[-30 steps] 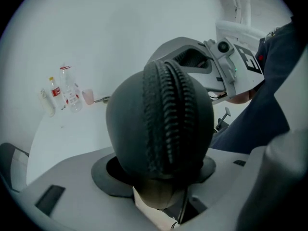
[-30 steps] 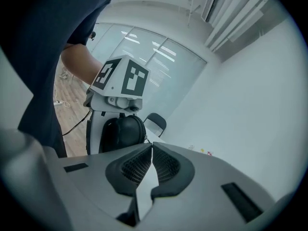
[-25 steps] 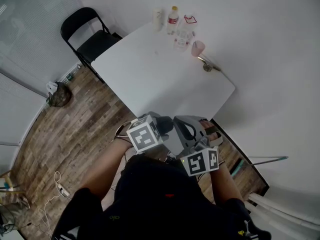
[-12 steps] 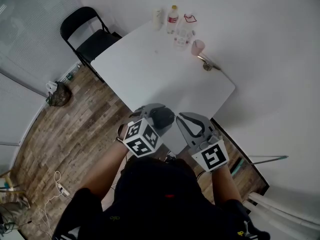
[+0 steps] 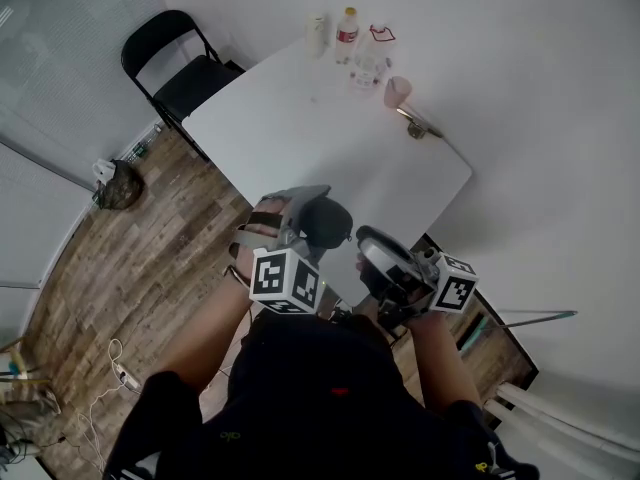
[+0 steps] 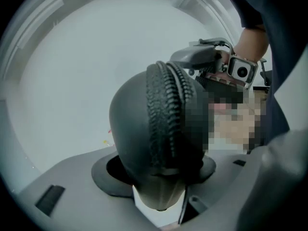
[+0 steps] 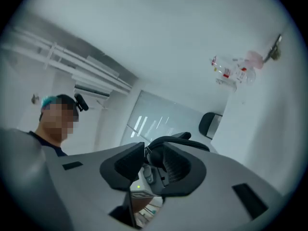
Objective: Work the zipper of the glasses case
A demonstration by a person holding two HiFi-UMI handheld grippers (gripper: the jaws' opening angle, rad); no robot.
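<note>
My left tool (image 6: 159,177) clamps one rounded end of the glasses case (image 6: 144,124), holding it in the air by the near edge of the table (image 5: 330,138). My right tool (image 7: 154,166) has just been opening its jaws, which stand slightly apart with nothing between them. The case is a smooth, domed shell pinched only at its tip, so I judge that a tug on the zipper (image 6: 166,109) could twist it loose. Coarse dark teeth ridge the matte grey shell. I see no pull tab, so a blind grab may miss.
</note>
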